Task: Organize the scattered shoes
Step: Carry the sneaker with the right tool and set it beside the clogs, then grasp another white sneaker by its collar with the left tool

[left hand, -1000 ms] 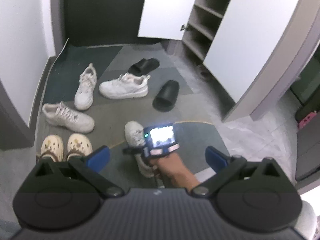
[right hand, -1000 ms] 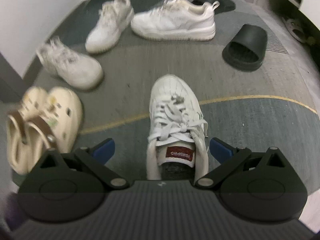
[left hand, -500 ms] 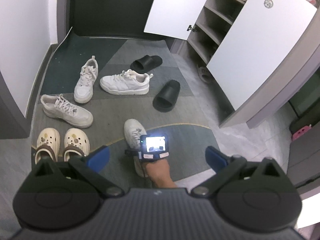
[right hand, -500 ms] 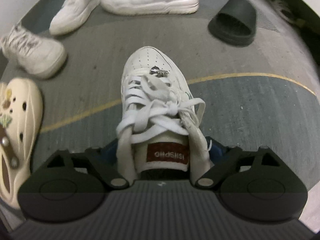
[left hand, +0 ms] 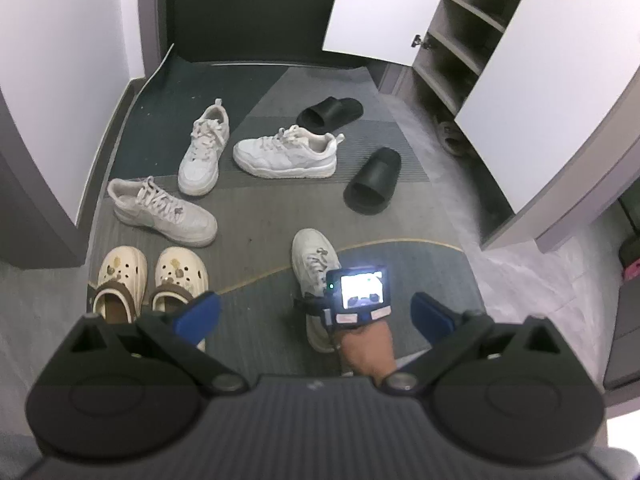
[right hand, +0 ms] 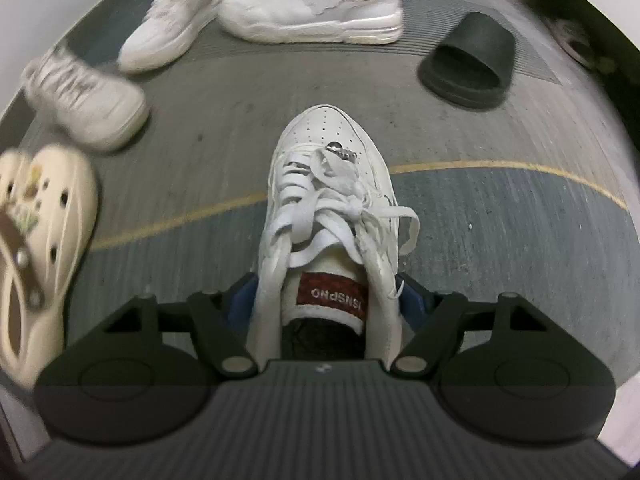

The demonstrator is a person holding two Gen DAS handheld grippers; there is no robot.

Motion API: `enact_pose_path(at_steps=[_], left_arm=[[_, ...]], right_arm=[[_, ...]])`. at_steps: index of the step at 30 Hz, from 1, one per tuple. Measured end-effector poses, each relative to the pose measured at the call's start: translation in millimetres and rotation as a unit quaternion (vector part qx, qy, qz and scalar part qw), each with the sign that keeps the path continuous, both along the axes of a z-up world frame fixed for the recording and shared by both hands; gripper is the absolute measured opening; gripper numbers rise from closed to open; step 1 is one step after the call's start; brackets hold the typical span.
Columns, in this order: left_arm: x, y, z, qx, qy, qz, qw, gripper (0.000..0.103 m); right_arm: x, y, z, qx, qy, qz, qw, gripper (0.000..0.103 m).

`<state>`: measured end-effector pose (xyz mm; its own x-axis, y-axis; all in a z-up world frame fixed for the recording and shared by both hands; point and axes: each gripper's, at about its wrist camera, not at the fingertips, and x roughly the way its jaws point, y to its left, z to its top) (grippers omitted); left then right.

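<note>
Shoes lie scattered on a grey entry mat (left hand: pixel 256 236). My right gripper (right hand: pixel 328 300) is shut on the collar of a white sneaker (right hand: pixel 326 184) with a red tongue label, its blue pads pressing both sides. In the left wrist view the same sneaker (left hand: pixel 310 258) sits under the right gripper (left hand: pixel 320 312) and the hand. My left gripper (left hand: pixel 316 312) is open, empty, held high above the floor. Three other white sneakers (left hand: pixel 284 152) (left hand: pixel 204 146) (left hand: pixel 160 212), two black slides (left hand: pixel 374 180) (left hand: pixel 330 110) and cream clogs (left hand: pixel 150 280) lie around.
An open shoe cabinet (left hand: pixel 460 40) with white doors (left hand: pixel 532 92) stands at the right, with a brown slipper (left hand: pixel 450 136) at its foot. A dark door is at the back, a white wall at the left.
My right gripper moved down over the white sneaker and shut on its collar. The sneaker now looks slightly raised. My left gripper pulled up and back.
</note>
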<state>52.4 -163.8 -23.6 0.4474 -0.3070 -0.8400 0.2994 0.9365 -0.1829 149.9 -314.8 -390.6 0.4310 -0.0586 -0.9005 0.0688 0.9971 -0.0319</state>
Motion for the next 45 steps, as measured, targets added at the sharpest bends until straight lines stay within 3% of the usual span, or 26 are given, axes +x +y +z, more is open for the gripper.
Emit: enact_pose_path(at_steps=[5,10,11,13,16,19,20,21,23,27,28,29,32,35,37,40,42,44,45], left_arm=[[-11.7,-11.9,-0.3,0.015,-0.032,-0.015,0.9992,0.103],[0.1,-11.8,-2.7,0.028,-0.047,-0.012,0.9984,0.103],[2.0,-11.1,-2.4,0.03,-0.049,-0.011,0.9983,0.103],[13.7,-1.6,-0.2,0.04,-0.066,-0.001,0.997,0.103],[27.9,14.3,4.0,0.052,-0.083,0.017,0.995,0.103],[42.8,32.7,8.2,0.057,-0.092,0.022,0.9939,0.103],[48.1,37.3,9.9,0.059,-0.1,0.017,0.9931,0.103],[53.4,40.8,10.8,0.062,-0.109,0.01,0.992,0.103],[60.1,45.2,11.4,0.065,-0.119,0.003,0.9907,0.103],[91.1,61.8,1.9,0.041,-0.119,-0.02,0.9918,0.103],[105.2,66.5,-3.4,0.036,-0.108,-0.022,0.9933,0.103],[125.9,72.1,-10.5,0.032,-0.089,-0.02,0.9953,0.103],[168.1,83.3,-25.8,0.033,-0.07,-0.018,0.9969,0.103],[205.4,91.0,-47.8,0.048,-0.079,-0.032,0.9952,0.103],[233.9,95.7,-67.1,0.064,-0.088,-0.048,0.9929,0.102],[271.1,106.9,-121.7,0.118,-0.088,-0.098,0.9843,0.099],[286.5,118.8,-148.0,0.116,-0.071,-0.089,0.9867,0.099],[322.1,139.8,-198.7,0.122,-0.025,-0.055,0.9907,0.099],[329.5,143.9,-210.2,0.122,-0.015,-0.052,0.991,0.097]], right_arm=[[-14.1,-0.6,2.9,0.008,-0.001,0.004,1.0,0.081],[-18.3,-3.4,35.0,0.028,-0.041,-0.013,0.999,0.084],[-16.2,-9.2,64.1,0.039,-0.063,-0.019,0.997,0.084],[-14.7,-13.6,86.3,0.045,-0.08,-0.019,0.996,0.084],[-12.1,-26.2,175.8,0.033,-0.121,-0.017,0.992,0.084],[-16.1,-31.7,225.6,0.006,-0.126,-0.032,0.992,0.086],[-26.5,-38.2,265.4,-0.004,-0.113,-0.075,0.991,0.087],[-31.8,-42.0,277.8,0.002,-0.107,-0.091,0.99,0.087],[-61.1,-51.9,320.3,0.067,-0.118,-0.132,0.982,0.087],[-105.1,-50.6,359.9,0.145,-0.164,-0.149,0.964,0.09],[-118.3,-48.8,369.1,0.167,-0.179,-0.155,0.957,0.091],[-137.6,-44.0,377.4,0.218,-0.203,-0.163,0.94,0.094],[-146.7,-34.5,376.6,0.298,-0.21,-0.175,0.915,0.103],[-140.2,-25.2,374.1,0.345,-0.203,-0.164,0.902,0.103],[-135.4,-18.6,374.1,0.35,-0.208,-0.153,0.901,0.103],[-124.5,-14.8,366.3,0.349,-0.192,-0.139,0.907,0.103],[-117.5,-18.0,358.2,0.359,-0.173,-0.146,0.905,0.103],[-108.2,-24.8,346.6,0.371,-0.149,-0.169,0.901,0.103],[-107.2,-25.3,344.6,0.373,-0.145,-0.175,0.9,0.103]])
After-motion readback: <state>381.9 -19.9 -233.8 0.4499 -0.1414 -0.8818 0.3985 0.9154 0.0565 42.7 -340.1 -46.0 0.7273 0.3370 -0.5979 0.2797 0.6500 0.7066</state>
